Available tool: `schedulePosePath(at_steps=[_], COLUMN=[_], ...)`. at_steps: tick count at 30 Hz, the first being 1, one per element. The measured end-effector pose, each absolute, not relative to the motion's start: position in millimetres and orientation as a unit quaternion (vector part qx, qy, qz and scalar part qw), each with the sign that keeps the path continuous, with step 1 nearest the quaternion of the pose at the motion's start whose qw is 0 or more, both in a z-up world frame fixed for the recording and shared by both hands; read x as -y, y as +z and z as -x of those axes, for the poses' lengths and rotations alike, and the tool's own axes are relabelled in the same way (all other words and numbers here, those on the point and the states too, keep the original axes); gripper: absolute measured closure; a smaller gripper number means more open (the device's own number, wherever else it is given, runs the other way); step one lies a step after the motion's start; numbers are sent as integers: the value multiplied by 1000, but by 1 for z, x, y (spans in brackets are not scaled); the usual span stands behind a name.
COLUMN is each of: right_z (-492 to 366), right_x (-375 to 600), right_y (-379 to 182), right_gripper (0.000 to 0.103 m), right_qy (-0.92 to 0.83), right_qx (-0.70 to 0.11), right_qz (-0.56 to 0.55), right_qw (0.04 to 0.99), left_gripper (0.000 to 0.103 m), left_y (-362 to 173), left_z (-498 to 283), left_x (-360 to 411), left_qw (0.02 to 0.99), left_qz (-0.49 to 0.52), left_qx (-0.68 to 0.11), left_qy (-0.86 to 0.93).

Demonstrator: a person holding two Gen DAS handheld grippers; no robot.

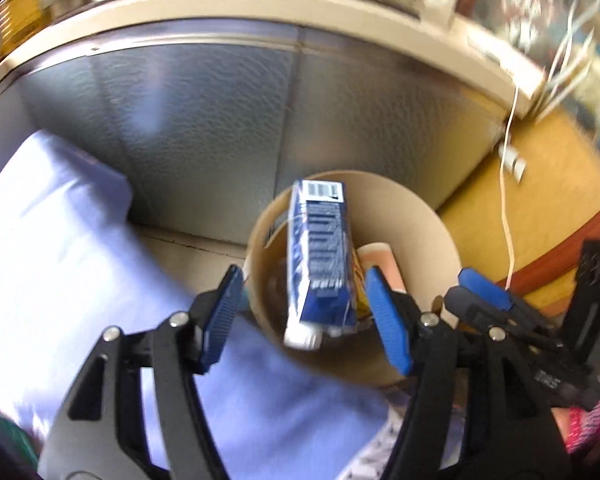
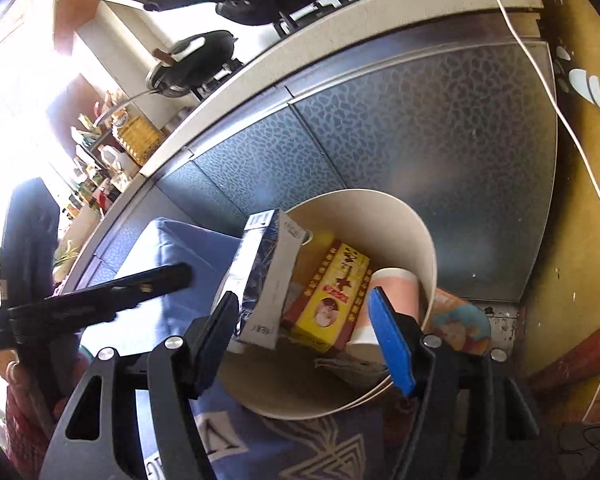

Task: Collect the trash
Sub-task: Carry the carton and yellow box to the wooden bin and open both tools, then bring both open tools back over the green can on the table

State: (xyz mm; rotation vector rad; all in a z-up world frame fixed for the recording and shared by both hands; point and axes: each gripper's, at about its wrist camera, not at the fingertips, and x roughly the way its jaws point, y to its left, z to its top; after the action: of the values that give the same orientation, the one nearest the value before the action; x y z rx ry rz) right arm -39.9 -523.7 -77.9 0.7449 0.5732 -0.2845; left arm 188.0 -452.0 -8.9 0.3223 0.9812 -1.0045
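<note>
One bin point(image 2: 416, 236) (three items): two cartons, one cup.

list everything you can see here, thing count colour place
bin: 1, beige, on the floor by the cabinet
blue carton: 1, blue and white, tilted over the bin's rim, touched by no fingers
yellow box: 1, yellow and red, inside the bin
paper cup: 1, pink and white, inside the bin
cushion: 1, pale blue, left of the bin
cable: 1, white, hanging off the counter
pans: 2, black, on the stove
left gripper: 1, blue fingers, open
right gripper: 1, open
</note>
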Motion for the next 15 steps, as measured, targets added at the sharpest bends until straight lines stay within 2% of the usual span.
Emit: schedulePosePath(at_steps=[5,15], right_z=[45,5], right_x=[490,381], right_y=[-65,-39], right_gripper=[37,38], right_qy=[-129,-17], right_qx=[-267,-301], right_qz=[-350,-273], right_qw=[889,914], left_gripper=[41,41], left_y=[2,-8], left_z=[-181,-140], left_x=[367,215], left_qw=[769,825], left_qz=[-74,-35], left_qx=[-454,-436], left_qy=[-443,-358])
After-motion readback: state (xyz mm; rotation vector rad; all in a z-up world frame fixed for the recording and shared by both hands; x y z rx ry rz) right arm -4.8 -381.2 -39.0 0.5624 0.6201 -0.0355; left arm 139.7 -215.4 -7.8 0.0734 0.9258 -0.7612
